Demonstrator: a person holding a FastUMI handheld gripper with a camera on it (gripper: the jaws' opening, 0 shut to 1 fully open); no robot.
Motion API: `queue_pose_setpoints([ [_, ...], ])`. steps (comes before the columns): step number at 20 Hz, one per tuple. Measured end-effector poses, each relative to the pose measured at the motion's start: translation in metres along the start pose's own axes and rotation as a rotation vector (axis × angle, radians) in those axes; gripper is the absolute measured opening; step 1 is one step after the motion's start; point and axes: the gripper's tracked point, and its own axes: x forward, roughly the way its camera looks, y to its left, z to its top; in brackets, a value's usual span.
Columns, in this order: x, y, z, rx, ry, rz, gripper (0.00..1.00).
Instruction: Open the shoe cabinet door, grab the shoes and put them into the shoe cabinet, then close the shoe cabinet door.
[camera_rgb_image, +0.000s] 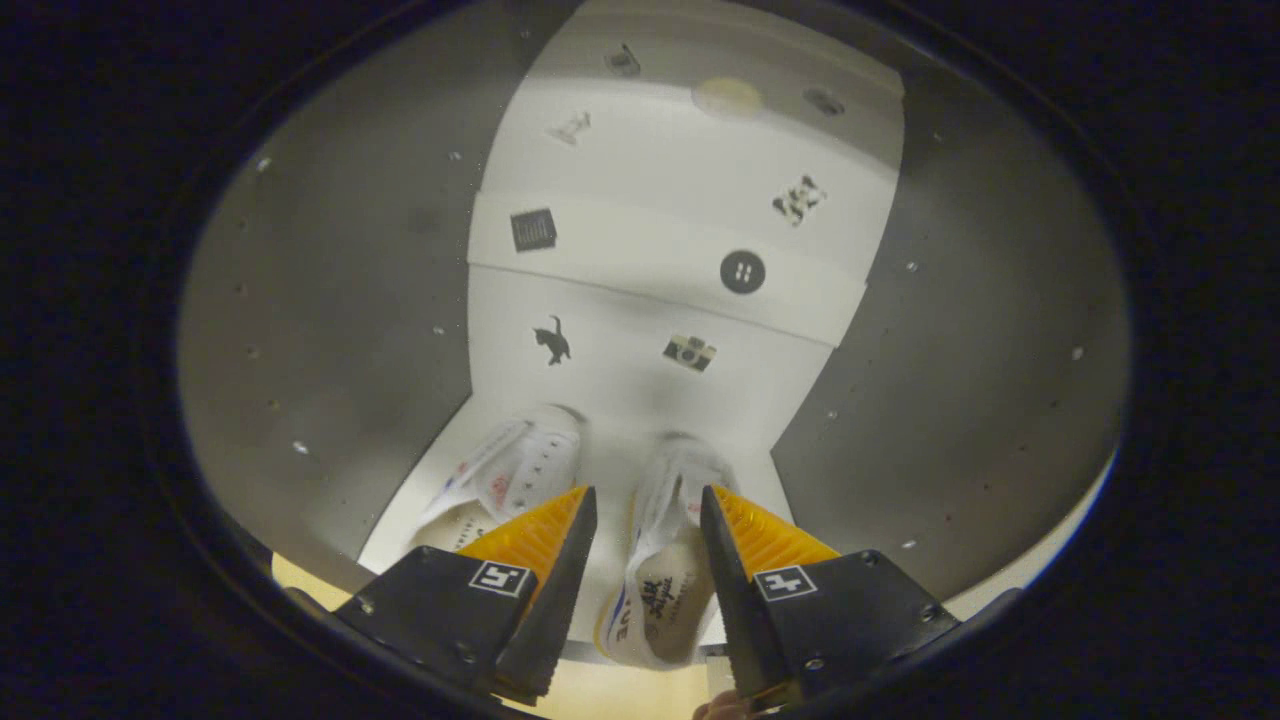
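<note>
I look into the open shoe cabinet (340, 300), which has grey side walls and a white back. Two white shoes stand side by side on its white floor (615, 430), toes toward the back. The left shoe (520, 465) lies just ahead of my left finger. The right shoe (665, 585), with print on its insole, sits between my fingers. My gripper (648, 492) is open. A strip of floor shows between the left finger and this shoe, while the right finger is close against the shoe's side.
White shelf fronts (660, 260) step up the back wall, with small stickers on them: a cat (552, 341), a camera (689, 352), a round button (742, 271). The right side wall (960, 360) has rows of peg holes. The cabinet's pale front edge runs below my fingers.
</note>
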Motion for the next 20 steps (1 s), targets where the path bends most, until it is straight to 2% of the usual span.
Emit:
queue_pose_setpoints([
  [2, -0.031, 0.008, 0.011, 0.010, -0.058, 0.026, 0.71],
  [4, -0.069, 0.016, 0.021, 0.027, -0.125, 0.053, 0.83],
  [5, -0.088, 0.020, 0.024, 0.034, -0.161, 0.064, 0.86],
  [7, -0.131, 0.028, 0.022, 0.053, -0.214, 0.090, 0.87],
  [8, -0.154, 0.032, 0.021, 0.059, -0.238, 0.112, 0.95],
  [10, -0.196, 0.037, 0.015, 0.070, -0.287, 0.127, 0.99],
  [15, -0.291, 0.038, -0.020, 0.059, -0.379, 0.117, 1.00],
  [20, -0.365, 0.028, -0.085, 0.095, -0.400, 0.101, 1.00],
])
